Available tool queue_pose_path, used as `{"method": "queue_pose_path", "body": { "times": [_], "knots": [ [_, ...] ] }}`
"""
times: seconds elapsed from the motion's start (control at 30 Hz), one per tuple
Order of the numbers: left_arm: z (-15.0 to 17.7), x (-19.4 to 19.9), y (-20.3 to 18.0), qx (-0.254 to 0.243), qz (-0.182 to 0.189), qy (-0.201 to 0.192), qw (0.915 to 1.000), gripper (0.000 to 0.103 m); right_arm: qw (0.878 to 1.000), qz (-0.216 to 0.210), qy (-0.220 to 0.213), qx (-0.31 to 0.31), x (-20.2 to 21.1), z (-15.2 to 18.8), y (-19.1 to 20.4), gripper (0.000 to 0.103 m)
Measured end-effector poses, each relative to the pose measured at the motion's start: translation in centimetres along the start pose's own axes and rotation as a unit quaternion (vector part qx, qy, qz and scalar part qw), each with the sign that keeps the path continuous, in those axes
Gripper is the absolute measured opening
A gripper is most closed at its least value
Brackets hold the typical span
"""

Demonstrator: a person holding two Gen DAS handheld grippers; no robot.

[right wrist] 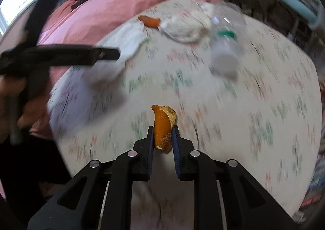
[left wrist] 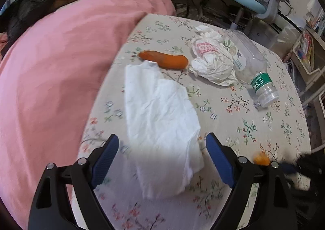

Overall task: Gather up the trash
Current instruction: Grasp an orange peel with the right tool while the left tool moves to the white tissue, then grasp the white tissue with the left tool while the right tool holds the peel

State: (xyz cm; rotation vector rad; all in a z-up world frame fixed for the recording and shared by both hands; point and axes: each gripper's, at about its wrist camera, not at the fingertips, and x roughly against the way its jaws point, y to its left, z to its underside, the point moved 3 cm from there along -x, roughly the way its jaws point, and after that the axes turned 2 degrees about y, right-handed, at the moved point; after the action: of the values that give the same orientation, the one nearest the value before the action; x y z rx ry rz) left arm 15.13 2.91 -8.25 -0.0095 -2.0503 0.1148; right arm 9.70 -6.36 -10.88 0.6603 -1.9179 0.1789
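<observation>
The right tool (right wrist: 162, 136) clamps an orange peel (right wrist: 162, 128). The left tool (left wrist: 160, 144), jaws apart, straddles a white tissue (left wrist: 160, 112); beyond it lies a bottle (left wrist: 251, 67) with an unreadable green Chinese-character label.

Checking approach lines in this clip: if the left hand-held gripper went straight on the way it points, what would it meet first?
Most likely the flat white tissue, which lies between the open fingers of the left hand-held gripper. Beyond it lies the carrot. Height above the floral sheet is unclear.
</observation>
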Motion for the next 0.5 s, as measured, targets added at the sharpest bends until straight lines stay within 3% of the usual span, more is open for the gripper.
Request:
{"method": "queue_pose_path", "body": {
  "times": [0.17, 0.23, 0.3, 0.33, 0.4, 0.5],
  "knots": [
    [-0.2, -1.0, 0.2, -0.004, 0.002, -0.003, 1.0, 0.084, 0.999, -0.015, -0.006, -0.033, 0.9, 1.7, -0.4, 0.017],
    [-0.2, -0.9, 0.5, 0.003, 0.006, -0.013, 0.9999, 0.077, 0.999, -0.018, -0.009, -0.037, 1.0, 1.7, -0.4, 0.017],
    [0.0, -0.5, 0.9, 0.007, 0.009, -0.025, 0.9996, 0.051, 0.999, -0.024, -0.012, -0.041, 1.1, 1.8, -0.3, 0.017],
    [0.1, -0.4, 1.1, 0.009, 0.012, -0.028, 0.9995, 0.043, 0.999, -0.025, -0.014, -0.043, 1.1, 1.8, -0.3, 0.017],
    [0.1, -0.3, 1.7, 0.021, 0.02, -0.028, 0.9992, 0.015, 0.999, -0.026, -0.017, -0.044, 1.2, 1.7, -0.4, 0.017],
    [0.3, 0.1, 2.4, 0.043, 0.044, -0.03, 0.9977, 0.003, 0.998, -0.028, -0.02, -0.048, 1.4, 1.8, -0.4, 0.017]
  ]
}}
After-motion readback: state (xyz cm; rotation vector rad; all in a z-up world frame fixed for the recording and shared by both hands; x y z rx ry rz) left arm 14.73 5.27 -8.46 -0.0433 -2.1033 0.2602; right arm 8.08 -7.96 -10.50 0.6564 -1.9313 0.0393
